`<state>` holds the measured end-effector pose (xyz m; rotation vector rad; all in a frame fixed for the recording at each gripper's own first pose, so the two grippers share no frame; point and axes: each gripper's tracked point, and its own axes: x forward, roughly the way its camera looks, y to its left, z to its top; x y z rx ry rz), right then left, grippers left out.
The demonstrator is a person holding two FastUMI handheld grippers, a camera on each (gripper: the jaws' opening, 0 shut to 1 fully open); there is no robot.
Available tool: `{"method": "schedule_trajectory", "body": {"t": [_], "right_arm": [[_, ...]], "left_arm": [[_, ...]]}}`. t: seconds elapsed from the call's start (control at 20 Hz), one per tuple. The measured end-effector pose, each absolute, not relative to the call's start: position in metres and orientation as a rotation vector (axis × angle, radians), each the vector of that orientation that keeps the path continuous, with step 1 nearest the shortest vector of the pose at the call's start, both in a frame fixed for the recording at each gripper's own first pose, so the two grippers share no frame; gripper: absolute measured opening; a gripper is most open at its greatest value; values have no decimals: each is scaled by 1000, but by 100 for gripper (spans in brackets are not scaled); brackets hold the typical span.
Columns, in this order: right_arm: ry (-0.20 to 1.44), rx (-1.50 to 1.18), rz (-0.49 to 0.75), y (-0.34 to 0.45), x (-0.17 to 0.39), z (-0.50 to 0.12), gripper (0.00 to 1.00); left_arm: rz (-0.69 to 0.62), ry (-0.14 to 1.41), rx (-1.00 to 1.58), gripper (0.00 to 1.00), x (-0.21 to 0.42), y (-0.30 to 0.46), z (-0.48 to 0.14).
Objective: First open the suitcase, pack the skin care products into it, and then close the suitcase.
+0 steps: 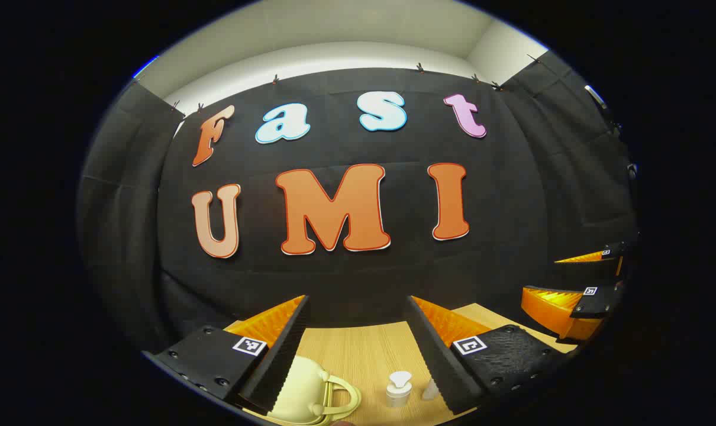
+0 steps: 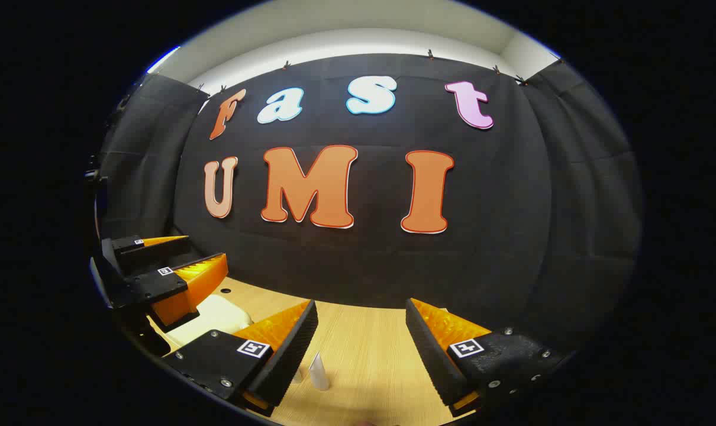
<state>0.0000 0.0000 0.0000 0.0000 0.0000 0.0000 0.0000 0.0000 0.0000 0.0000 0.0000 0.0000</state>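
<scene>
Two black-and-orange fingers of the left gripper (image 1: pixel 358 349) spread apart, holding nothing, at the bottom of the left gripper view; between them, low centre, sit a pale cream suitcase (image 1: pixel 302 393) with a looped handle and a small white pump bottle (image 1: pixel 398 389) on the wooden table (image 1: pixel 358 349). In the right gripper view the right gripper (image 2: pixel 361 349) is likewise released above a small white pointed tube (image 2: pixel 318 371); the suitcase looks light and rigid, its handle the likeliest hold; the bottle seems light, smooth, easily tipped.

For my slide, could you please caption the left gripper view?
Open left tongs hover over the wooden table, with a cream suitcase and white pump bottle below.
</scene>
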Motion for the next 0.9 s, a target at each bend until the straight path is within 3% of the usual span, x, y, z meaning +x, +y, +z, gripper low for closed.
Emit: {"method": "schedule_trajectory", "body": {"t": [0.9], "right_arm": [[12, -4, 20, -3, 23, -9, 95]], "left_arm": [[2, -13, 42, 100, 19, -6, -1]]}}
